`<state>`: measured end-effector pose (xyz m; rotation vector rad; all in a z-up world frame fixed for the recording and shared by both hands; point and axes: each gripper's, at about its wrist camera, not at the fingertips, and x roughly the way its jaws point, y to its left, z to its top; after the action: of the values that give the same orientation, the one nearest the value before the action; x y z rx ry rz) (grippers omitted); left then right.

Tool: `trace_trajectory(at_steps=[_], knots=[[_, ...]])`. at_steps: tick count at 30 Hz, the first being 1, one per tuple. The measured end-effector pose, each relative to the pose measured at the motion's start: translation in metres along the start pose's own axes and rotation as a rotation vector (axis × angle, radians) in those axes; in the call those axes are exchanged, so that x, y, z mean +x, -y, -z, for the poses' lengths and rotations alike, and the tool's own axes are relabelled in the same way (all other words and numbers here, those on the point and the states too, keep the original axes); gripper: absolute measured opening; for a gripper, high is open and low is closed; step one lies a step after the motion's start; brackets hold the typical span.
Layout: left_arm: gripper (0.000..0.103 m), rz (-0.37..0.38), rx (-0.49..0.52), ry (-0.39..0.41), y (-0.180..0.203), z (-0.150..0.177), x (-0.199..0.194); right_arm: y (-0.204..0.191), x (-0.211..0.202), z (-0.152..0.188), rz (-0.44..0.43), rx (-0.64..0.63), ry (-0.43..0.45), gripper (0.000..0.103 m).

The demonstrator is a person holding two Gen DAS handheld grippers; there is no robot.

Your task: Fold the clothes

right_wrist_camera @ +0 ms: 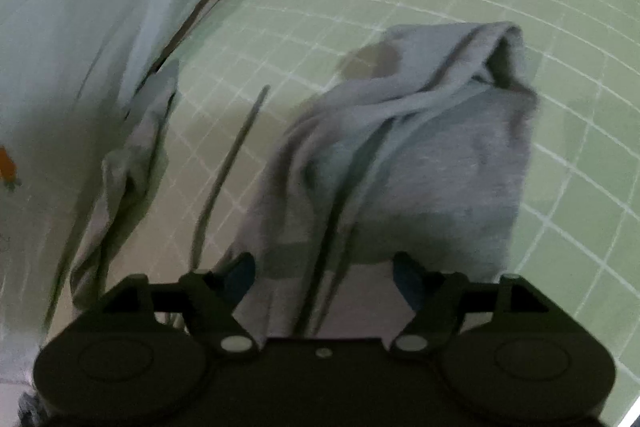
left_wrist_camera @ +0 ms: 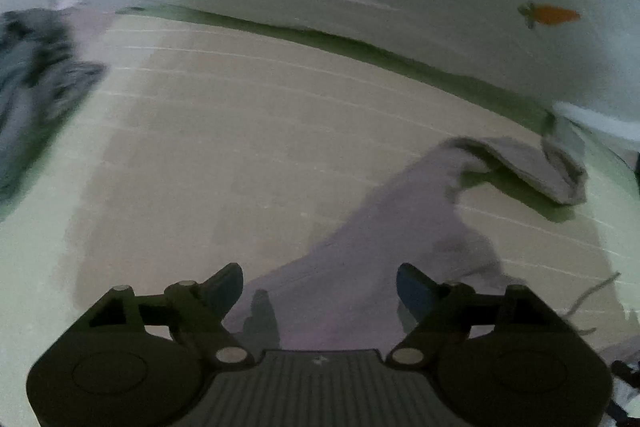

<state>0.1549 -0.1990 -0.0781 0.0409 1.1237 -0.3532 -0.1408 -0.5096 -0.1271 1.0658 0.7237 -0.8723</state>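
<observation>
Now grey garment point(right_wrist_camera: 420, 155) crumpled between spread right tongs point(right_wrist_camera: 324, 275).

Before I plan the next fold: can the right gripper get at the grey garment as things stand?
Probably yes. The right gripper is open, and the grey garment lies rumpled on the green mat straight ahead, its near edge and cords running between the fingers. Nothing lies on top of it.

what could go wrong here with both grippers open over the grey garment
The grey garment lies bunched, so the right gripper may pinch several layers. Its drawstrings run between the fingers and could get caught instead of fabric. The left gripper sits over a thin flat edge and might close on nothing.
</observation>
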Motion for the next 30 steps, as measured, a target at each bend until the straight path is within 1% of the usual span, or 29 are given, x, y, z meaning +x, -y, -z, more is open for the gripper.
trace_trajectory(at_steps=[3,4,6,9,11,12,13,14,15,16,17,19,20,22,23,25,27,29,30], knots=[[0.090,0.053,0.020,-0.038,0.017,-0.015,0.022,-0.015,0.006,0.004,-0.012,-0.044,-0.032,0.077],[0.091,0.056,0.033,-0.044,0.023,-0.020,0.029,-0.021,0.009,0.005,-0.011,-0.071,-0.040,0.079],[0.091,0.062,0.060,-0.055,0.034,-0.030,0.043,-0.032,0.013,0.005,0.005,-0.122,-0.040,0.080],[0.091,0.072,0.099,-0.071,0.052,-0.044,0.064,-0.041,0.020,-0.001,0.020,-0.146,-0.030,0.079],[0.090,0.081,0.112,-0.069,0.058,-0.054,0.076,-0.047,0.026,-0.009,0.033,-0.166,-0.028,0.066],[0.089,0.084,0.113,-0.068,0.060,-0.058,0.081,-0.050,0.030,-0.014,0.041,-0.177,-0.026,0.052],[0.086,0.081,0.110,-0.069,0.062,-0.062,0.086,-0.050,0.031,-0.020,0.050,-0.181,-0.019,0.040],[0.074,0.076,0.103,-0.069,0.062,-0.067,0.091,-0.051,0.035,-0.028,0.052,-0.180,-0.018,0.033],[0.067,0.080,0.091,-0.070,0.062,-0.071,0.096,-0.052,0.040,-0.035,0.048,-0.174,-0.019,0.021],[0.046,0.092,0.077,-0.073,0.062,-0.074,0.100,-0.053,0.046,-0.043,0.042,-0.161,-0.021,0.010],[0.023,0.105,0.062,-0.076,0.062,-0.078,0.104,-0.054,0.051,-0.050,0.035,-0.146,-0.023,0.009],[0.016,0.101,0.034,-0.054,0.061,-0.085,0.108,-0.057,0.060,-0.063,0.017,-0.120,-0.012,0.008],[0.012,0.087,0.021,-0.031,0.061,-0.090,0.109,-0.063,0.064,-0.069,0.014,-0.132,-0.001,0.008],[0.011,0.051,-0.008,0.030,0.058,-0.103,0.104,-0.076,0.072,-0.081,0.005,-0.157,0.023,0.007],[0.011,0.041,-0.035,0.067,0.053,-0.111,0.097,-0.082,0.072,-0.089,-0.002,-0.174,0.053,0.007],[0.010,0.026,-0.089,0.139,0.041,-0.126,0.083,-0.098,0.065,-0.110,-0.019,-0.217,0.157,0.007],[0.010,0.023,-0.141,0.208,0.024,-0.134,0.059,-0.113,0.049,-0.133,-0.048,-0.246,0.259,0.007],[0.010,0.035,-0.197,0.271,0.006,-0.129,0.028,-0.124,0.023,-0.153,-0.089,-0.271,0.355,0.007],[0.010,0.044,-0.222,0.296,-0.002,-0.123,0.013,-0.126,0.011,-0.158,-0.112,-0.276,0.386,0.007]])
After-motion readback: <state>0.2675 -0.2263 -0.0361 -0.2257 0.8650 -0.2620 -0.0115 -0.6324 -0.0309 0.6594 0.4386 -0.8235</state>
